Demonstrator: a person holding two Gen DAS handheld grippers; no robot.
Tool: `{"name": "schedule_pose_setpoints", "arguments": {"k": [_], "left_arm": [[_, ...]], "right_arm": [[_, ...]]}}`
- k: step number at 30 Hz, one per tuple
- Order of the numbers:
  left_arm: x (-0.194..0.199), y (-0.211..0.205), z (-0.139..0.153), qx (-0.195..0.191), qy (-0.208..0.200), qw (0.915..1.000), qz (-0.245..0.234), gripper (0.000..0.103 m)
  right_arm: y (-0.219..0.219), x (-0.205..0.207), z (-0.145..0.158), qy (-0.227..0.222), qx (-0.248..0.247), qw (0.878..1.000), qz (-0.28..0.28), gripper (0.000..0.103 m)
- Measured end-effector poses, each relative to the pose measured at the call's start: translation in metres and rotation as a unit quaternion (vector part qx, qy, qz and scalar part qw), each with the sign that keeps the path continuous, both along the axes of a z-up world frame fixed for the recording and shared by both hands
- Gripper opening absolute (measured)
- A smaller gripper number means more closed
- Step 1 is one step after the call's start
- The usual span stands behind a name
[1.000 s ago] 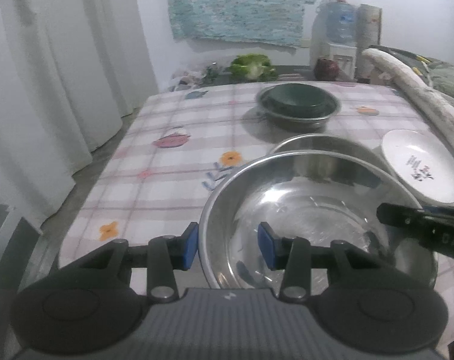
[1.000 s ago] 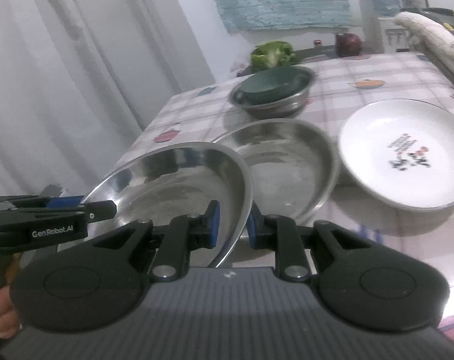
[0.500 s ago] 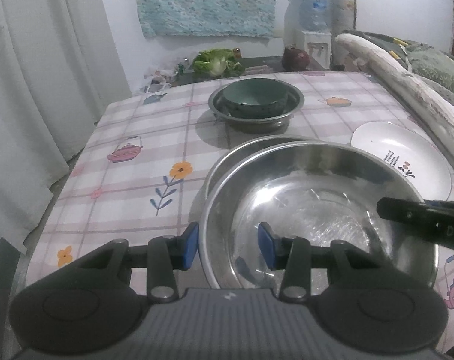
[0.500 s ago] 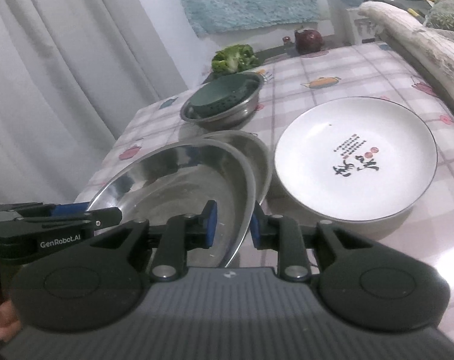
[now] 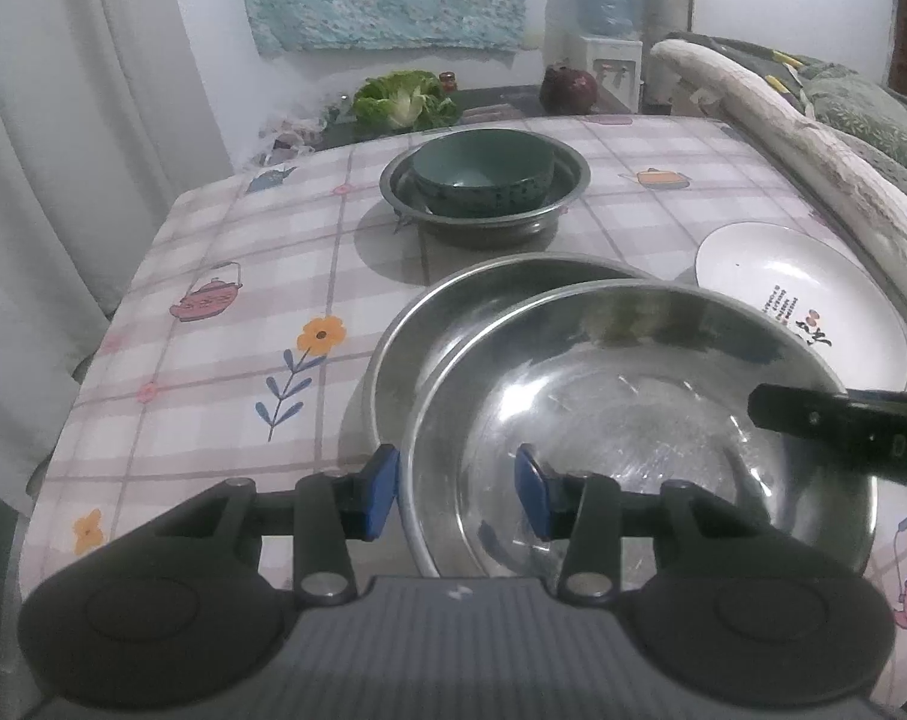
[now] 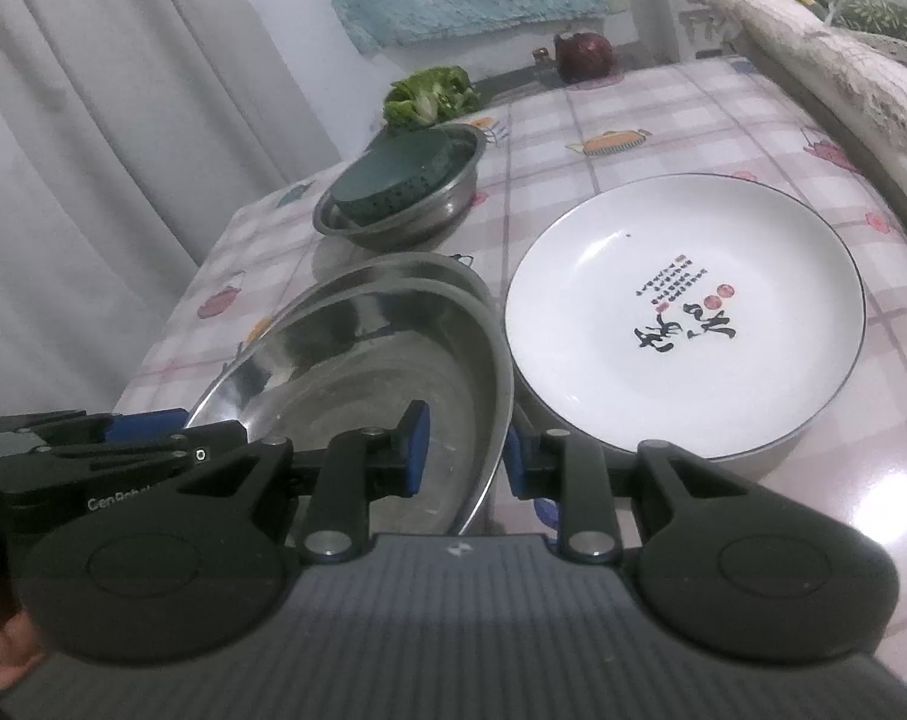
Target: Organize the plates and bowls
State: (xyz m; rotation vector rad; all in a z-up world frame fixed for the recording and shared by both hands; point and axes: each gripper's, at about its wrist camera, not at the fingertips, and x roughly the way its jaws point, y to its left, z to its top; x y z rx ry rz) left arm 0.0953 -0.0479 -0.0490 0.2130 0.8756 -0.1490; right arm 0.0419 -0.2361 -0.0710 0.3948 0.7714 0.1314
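Both claws, left [image 5: 456, 492] and right [image 6: 465, 450], straddled the steel basin's [image 5: 633, 420] rim, now carried over its twin [image 5: 429, 324] at frame centre; nesting imminent.

Home; tablecloth [image 5: 261, 276], curtains [image 5: 81, 120]

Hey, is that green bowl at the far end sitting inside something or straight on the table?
Inside. The green bowl sits upright in a steel basin whose rim rings it in both views, so it is not on the tablecloth.
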Motion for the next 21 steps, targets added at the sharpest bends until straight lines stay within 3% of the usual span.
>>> {"name": "schedule_pose_setpoints", "arguments": {"k": [8,12,21], "left_arm": [[0.006,0.006,0.003,-0.011,-0.005,0.9999,-0.008,0.045],[0.007,0.01,0.007,-0.019,-0.011,0.9997,-0.01,0.045],[0.03,0.028,0.002,-0.028,-0.015,0.9994,0.015,0.047]], "right_arm": [[0.004,0.01,-0.001,0.01,-0.001,1.0,-0.002,0.032],[0.007,0.015,-0.003,0.02,0.003,1.0,-0.002,0.045],[0.008,0.021,-0.008,0.03,0.0,0.999,-0.013,0.045]]}}
